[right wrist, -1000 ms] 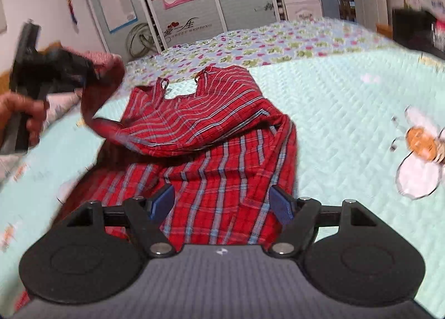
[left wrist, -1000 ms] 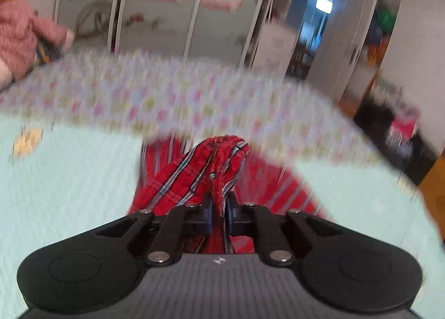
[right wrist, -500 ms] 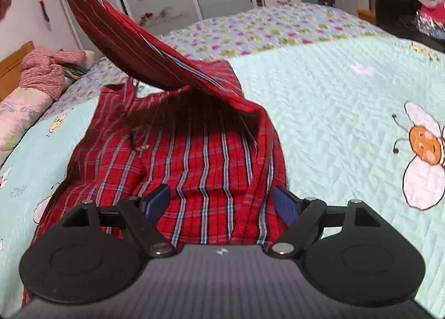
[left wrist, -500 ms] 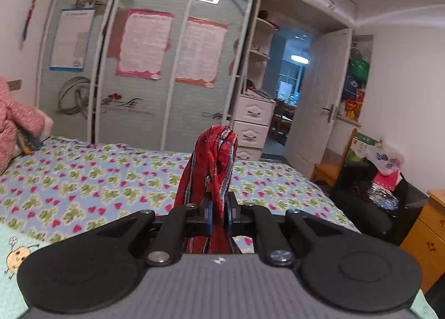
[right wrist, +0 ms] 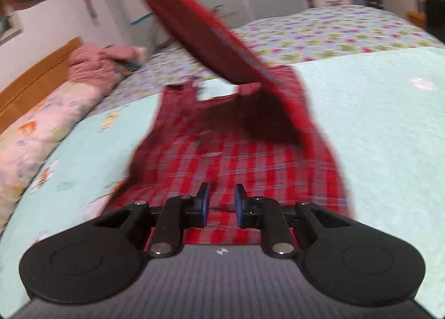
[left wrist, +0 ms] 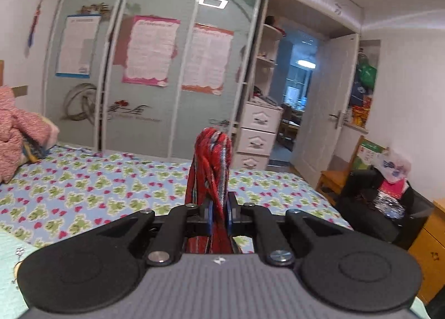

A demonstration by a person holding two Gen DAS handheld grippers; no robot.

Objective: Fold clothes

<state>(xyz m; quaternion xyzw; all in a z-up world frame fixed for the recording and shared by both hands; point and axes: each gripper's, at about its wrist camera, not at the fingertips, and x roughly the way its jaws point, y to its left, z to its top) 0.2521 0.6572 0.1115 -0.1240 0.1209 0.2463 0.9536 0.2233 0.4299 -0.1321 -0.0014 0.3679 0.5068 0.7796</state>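
Red plaid garment [right wrist: 236, 157], the only one being handled, lay spread on the mint quilt [right wrist: 375, 129] of the bed, with one edge drawn up and away in a taut band toward the upper left. Nearest the garment's lower hem, the right claw [right wrist: 221, 205] had just been closing; its two blue pads stood a little apart over the cloth, and no fabric showed pinched between them. The left claw [left wrist: 219, 214] was clenched on a bunched fold of that same garment [left wrist: 212, 152], which stood up above its fingers. Beyond the garment lay one floral sheet [left wrist: 97, 185] and one pink fuzzy heap [right wrist: 103, 64] by the headboard. Farthest off stood a wardrobe [left wrist: 155, 68] with three posters.
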